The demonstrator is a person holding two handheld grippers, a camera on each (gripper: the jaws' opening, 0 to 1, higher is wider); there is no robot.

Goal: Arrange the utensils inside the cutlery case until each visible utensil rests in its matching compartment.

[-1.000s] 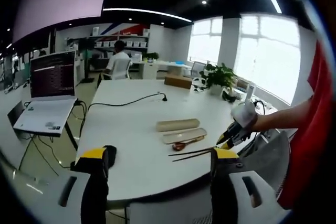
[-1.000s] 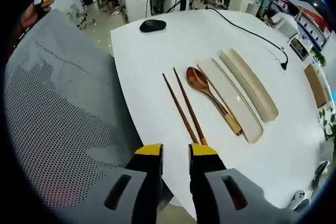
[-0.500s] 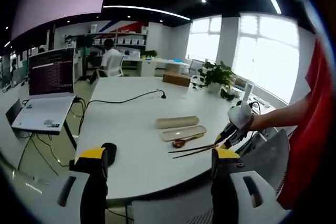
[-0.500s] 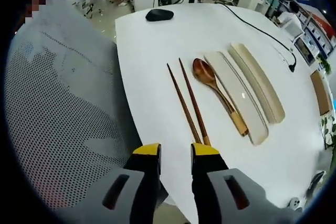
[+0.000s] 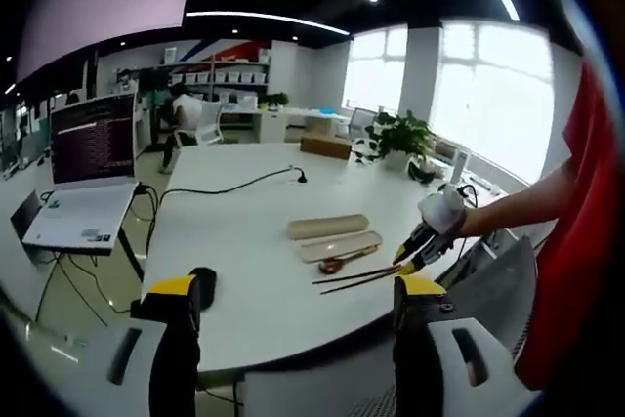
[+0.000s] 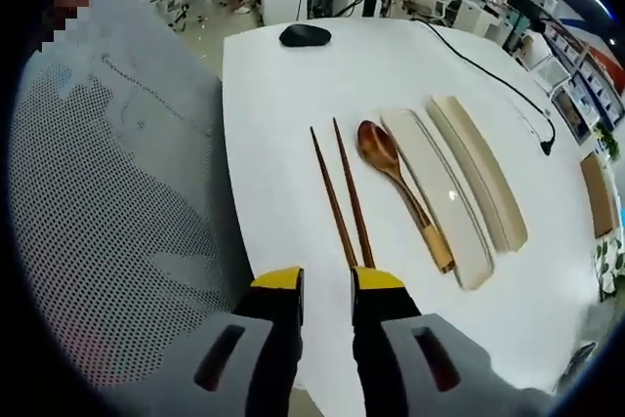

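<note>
On a white round table (image 6: pixel 293 124) in an open office, a pair of dark wooden chopsticks (image 6: pixel 342 200) lies side by side beside a wooden spoon (image 6: pixel 398 187), which rests just against the long edge of an open beige cutlery case tray (image 6: pixel 437 192); the case's lid (image 6: pixel 480 169) lies alongside the tray on its far side. In the right gripper view, the right gripper (image 6: pixel 325 285) sits at the near ends of the chopsticks, its yellow-tipped jaws held a narrow gap apart with nothing between them. In the left gripper view, the left gripper (image 5: pixel 291 295) hangs off the table's near edge, jaws spread wide and empty, looking across at the same case, spoon and chopsticks. A black computer mouse (image 6: pixel 305 35) sits near the table's far rim, a black cable (image 6: pixel 483 70) trails across the top, an open laptop (image 5: pixel 90 158) stands on a side table, and a grey mesh chair back (image 6: pixel 107 202) stands beside the table.
</note>
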